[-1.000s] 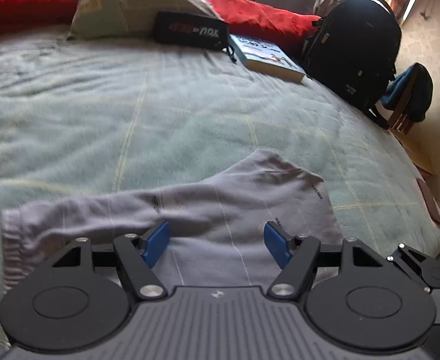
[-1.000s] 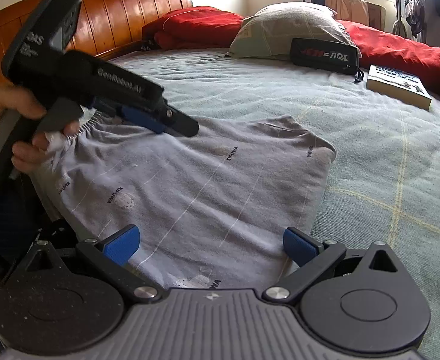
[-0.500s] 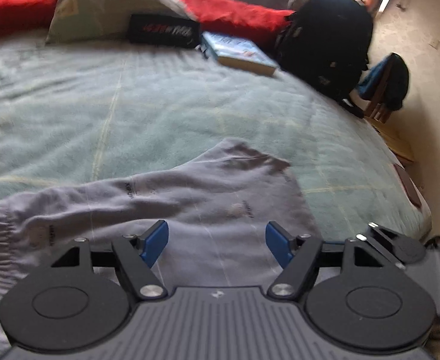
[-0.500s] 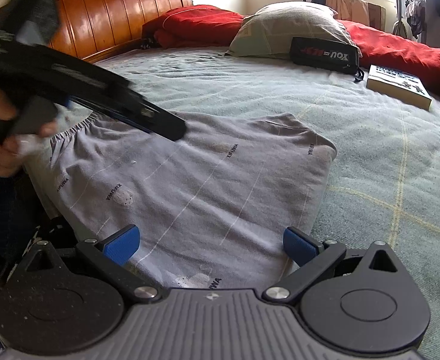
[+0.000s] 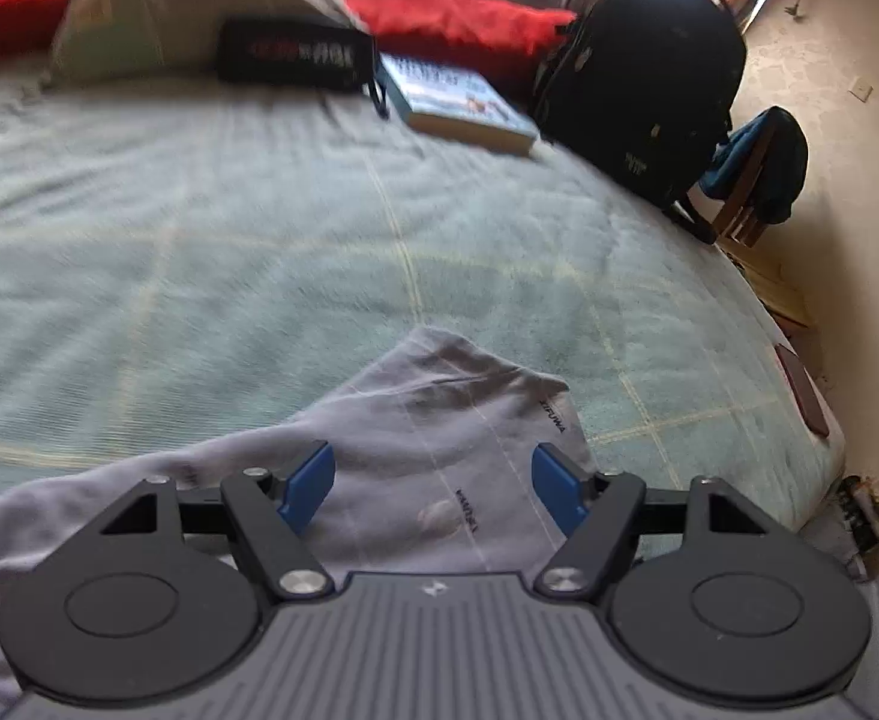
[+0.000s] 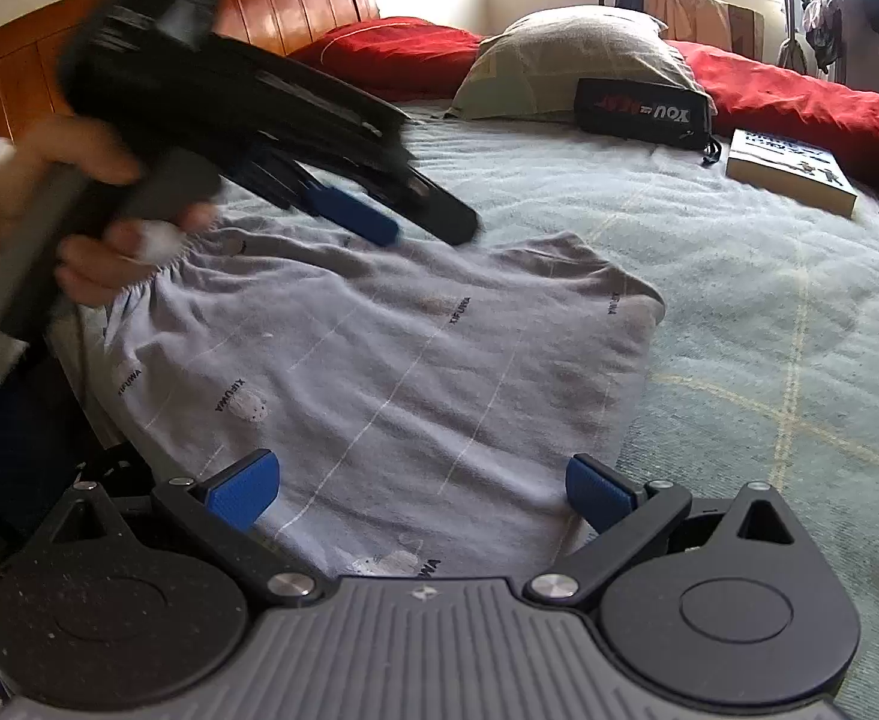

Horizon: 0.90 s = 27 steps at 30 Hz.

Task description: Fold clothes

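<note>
A light grey printed garment (image 6: 415, 360) lies flat on the pale green bedspread (image 6: 769, 300), its elastic waistband toward the left in the right wrist view. My right gripper (image 6: 420, 491) stands open low over the garment's near edge, nothing between its blue pads. My left gripper (image 6: 415, 228), held by a hand (image 6: 88, 264), hovers tilted above the waistband side. In the left wrist view the left gripper (image 5: 433, 489) is open over the garment (image 5: 451, 414) and holds nothing. The view is blurred.
A beige pillow (image 6: 571, 66), red pillows (image 6: 787, 90), a black pouch (image 6: 643, 111) and a book (image 6: 790, 171) lie at the head of the bed. A black backpack (image 5: 649, 96) sits at the bed's far right corner by a chair (image 5: 757, 180). The bed edge (image 5: 823, 438) drops off on the right.
The left gripper has swung right and forward over the garment, rising above the waistband in the right wrist view. The right gripper and the garment have stayed put.
</note>
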Available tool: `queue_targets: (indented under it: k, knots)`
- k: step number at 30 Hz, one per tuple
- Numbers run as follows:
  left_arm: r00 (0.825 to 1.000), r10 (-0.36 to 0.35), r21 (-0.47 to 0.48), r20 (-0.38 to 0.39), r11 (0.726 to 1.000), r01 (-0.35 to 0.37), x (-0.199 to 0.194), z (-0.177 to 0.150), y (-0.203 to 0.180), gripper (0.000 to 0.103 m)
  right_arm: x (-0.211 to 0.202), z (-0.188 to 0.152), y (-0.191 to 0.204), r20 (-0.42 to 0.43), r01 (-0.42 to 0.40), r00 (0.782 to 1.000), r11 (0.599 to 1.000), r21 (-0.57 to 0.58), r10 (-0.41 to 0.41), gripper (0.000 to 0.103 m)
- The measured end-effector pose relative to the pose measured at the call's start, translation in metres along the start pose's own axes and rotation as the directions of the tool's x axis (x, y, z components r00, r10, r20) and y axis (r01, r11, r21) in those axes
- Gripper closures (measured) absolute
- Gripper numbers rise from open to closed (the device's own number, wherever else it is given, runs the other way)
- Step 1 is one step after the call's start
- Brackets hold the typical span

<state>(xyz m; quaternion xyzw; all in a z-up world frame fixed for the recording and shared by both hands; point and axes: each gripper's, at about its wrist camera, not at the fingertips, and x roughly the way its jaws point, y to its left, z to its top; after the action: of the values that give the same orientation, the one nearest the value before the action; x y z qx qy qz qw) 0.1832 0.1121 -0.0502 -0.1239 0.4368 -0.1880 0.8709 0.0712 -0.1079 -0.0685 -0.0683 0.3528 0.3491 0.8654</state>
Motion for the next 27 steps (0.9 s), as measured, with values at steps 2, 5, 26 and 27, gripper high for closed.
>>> queue_targets:
  k: [2,5,26,27]
  knots:
    - [1.0,0.017,-0.036,-0.01,0.999,-0.017,0.016,0.003,0.005,0.031,-0.001,0.0,-0.002,0.004,-0.001,1.0,1.0,0.01,0.001,0.0]
    - [1.0,0.016,-0.069,-0.001,0.997,-0.016,0.023,0.012,0.004,0.032,-0.006,0.001,-0.007,0.023,0.004,1.0,0.999,0.038,-0.004,0.0]
    - [0.991,0.126,0.316,0.052,0.939,-0.136,-0.05,-0.061,-0.07,0.026,-0.072,-0.026,-0.074,0.051,0.281,0.954,0.943,0.18,-0.295,0.0]
    - [0.992,0.118,0.317,0.048,0.94,-0.127,-0.05,-0.065,-0.072,0.026,-0.072,-0.029,-0.072,0.046,0.277,0.956,0.944,0.181,-0.289,0.0]
